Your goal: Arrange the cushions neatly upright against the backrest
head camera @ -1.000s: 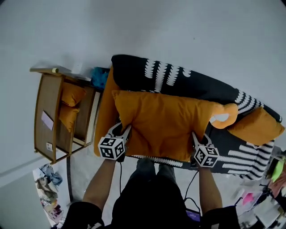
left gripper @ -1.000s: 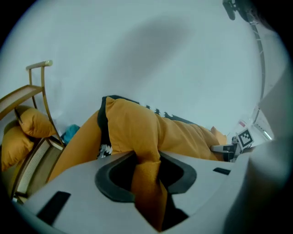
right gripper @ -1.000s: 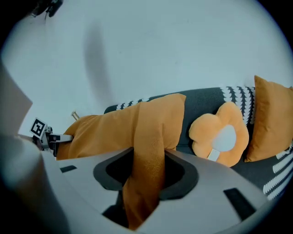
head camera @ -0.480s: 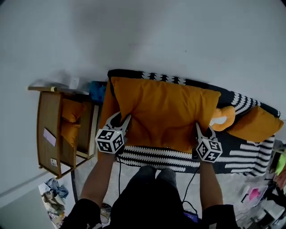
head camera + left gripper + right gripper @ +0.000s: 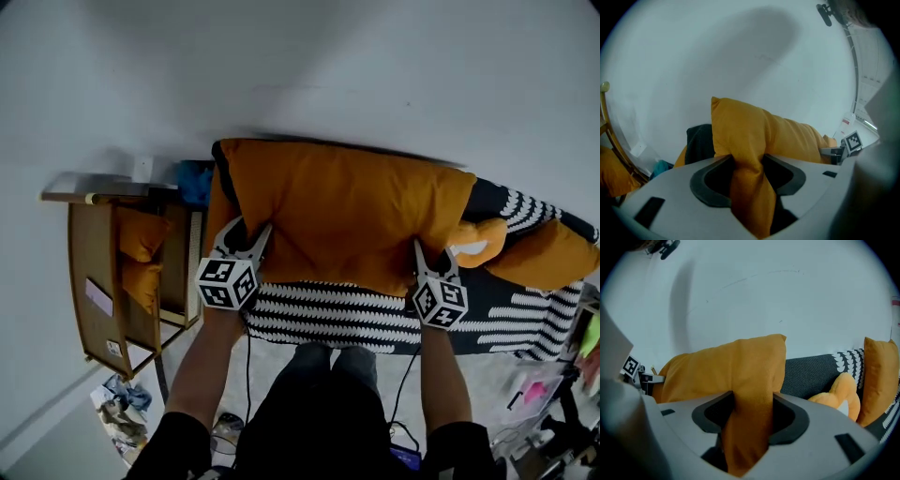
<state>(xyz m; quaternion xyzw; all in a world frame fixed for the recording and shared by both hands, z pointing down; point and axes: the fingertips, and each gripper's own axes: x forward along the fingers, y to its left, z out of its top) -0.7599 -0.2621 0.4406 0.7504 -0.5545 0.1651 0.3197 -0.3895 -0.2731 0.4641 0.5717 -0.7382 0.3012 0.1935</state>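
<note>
A large orange cushion (image 5: 347, 211) stands upright along the back of the black sofa with white patterning (image 5: 375, 314), hiding most of the backrest. My left gripper (image 5: 251, 234) pinches its lower left corner and my right gripper (image 5: 420, 253) its lower right corner. In the left gripper view the cushion (image 5: 740, 126) bunches into a fold between the left gripper's (image 5: 747, 164) pads. The right gripper view shows the same cushion (image 5: 726, 366) squeezed in the right gripper (image 5: 752, 404). Both pairs of jaws are opening, with fabric still pressed between them.
A smaller orange cushion (image 5: 548, 253) and an orange plush toy (image 5: 473, 242) lie at the sofa's right end. A wooden side shelf (image 5: 89, 272) holding orange cushions (image 5: 139, 234) stands to the left. Clutter lies on the floor at both lower corners. The person's legs are close to the sofa's front edge.
The large cushion has swung up from lying flat on the seat to standing against the back. Both grippers moved up and away with it, uncovering the patterned seat.
</note>
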